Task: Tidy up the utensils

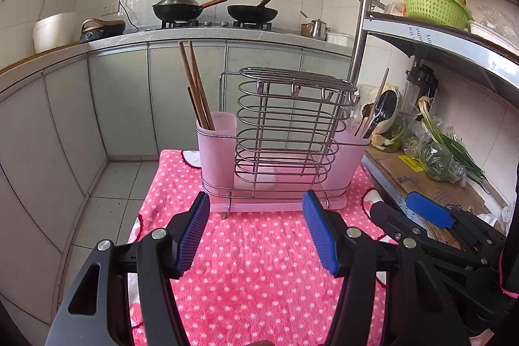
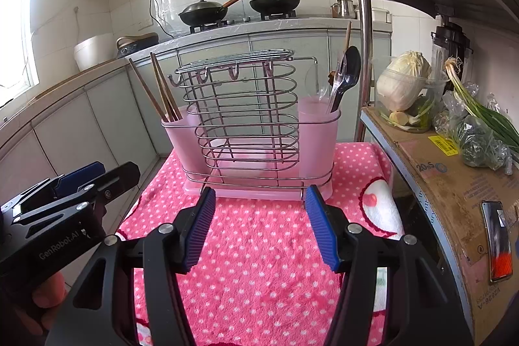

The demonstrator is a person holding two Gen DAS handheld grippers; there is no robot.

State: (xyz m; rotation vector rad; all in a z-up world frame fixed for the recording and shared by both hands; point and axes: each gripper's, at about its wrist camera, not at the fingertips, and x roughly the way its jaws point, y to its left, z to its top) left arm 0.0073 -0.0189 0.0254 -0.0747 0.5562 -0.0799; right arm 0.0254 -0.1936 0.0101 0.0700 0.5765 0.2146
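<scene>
Both pairs of tongs are hovering spread and empty over the pink dotted cloth on the table, the left tongs and the right tongs each pointing down toward the wire utensil rack, which is standing just beyond their tips. Nothing is lying loose on the cloth between them. The chopsticks are leaning in the rack's pink cup on its left end, and the dark spoon is standing with a clear utensil in the pink cup on its right end. Judging from this, the utensils look already sorted, or the step is only just beginning. If a piece is to be moved, the nearer tongs should be reaching in from above, pinching one shaft well up, and lifting straight so the light rack is not tipping; the other tongs could be steadying its wire frame.
</scene>
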